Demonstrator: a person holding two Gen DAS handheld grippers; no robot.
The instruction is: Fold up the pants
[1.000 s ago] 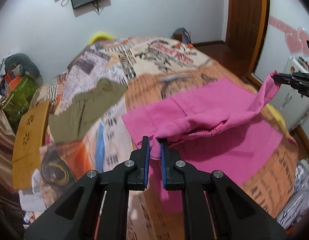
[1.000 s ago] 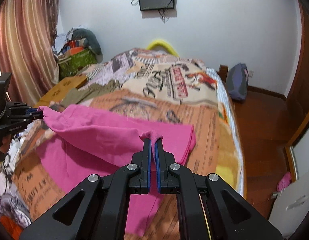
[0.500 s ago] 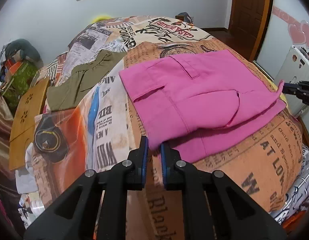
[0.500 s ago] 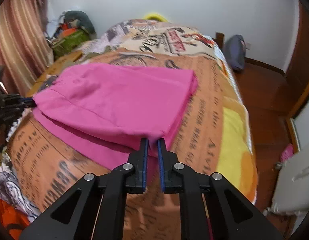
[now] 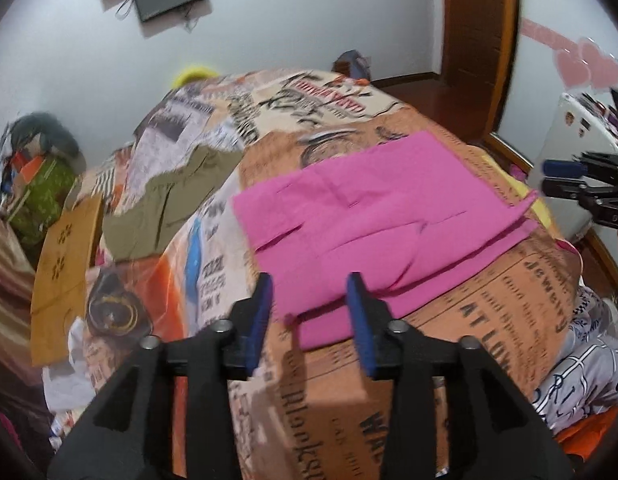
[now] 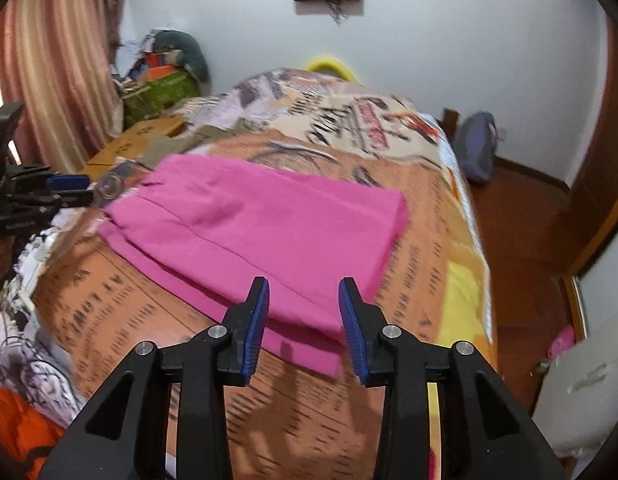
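The pink pants [image 5: 373, 216] lie folded over on the printed bedspread [image 5: 469, 320], the upper layer a little short of the lower near edge. My left gripper [image 5: 311, 300] hovers over their near left corner, jaws opening, blue pads apart and pressing on nothing. The same pants [image 6: 261, 224] fill the middle of the right wrist view. My right gripper [image 6: 303, 304] hangs above their near right corner, jaws also opening, cloth below but not pinched. Each gripper shows at the other view's edge: the right one [image 5: 565, 178], the left one [image 6: 69, 190].
Olive-green clothing [image 5: 173, 200] lies on the bed beyond the pants. A cardboard box [image 5: 65, 256] and a pile of bags [image 5: 37, 184] stand beside the bed by the curtain [image 6: 49, 72]. A white cabinet [image 6: 581, 392] and wooden floor [image 6: 521, 232] lie on the other side.
Both grippers carried the raised pink edge toward me and down onto the lower layer, then let go. Their jaws went from shut on cloth to apart, and both drew back slightly.
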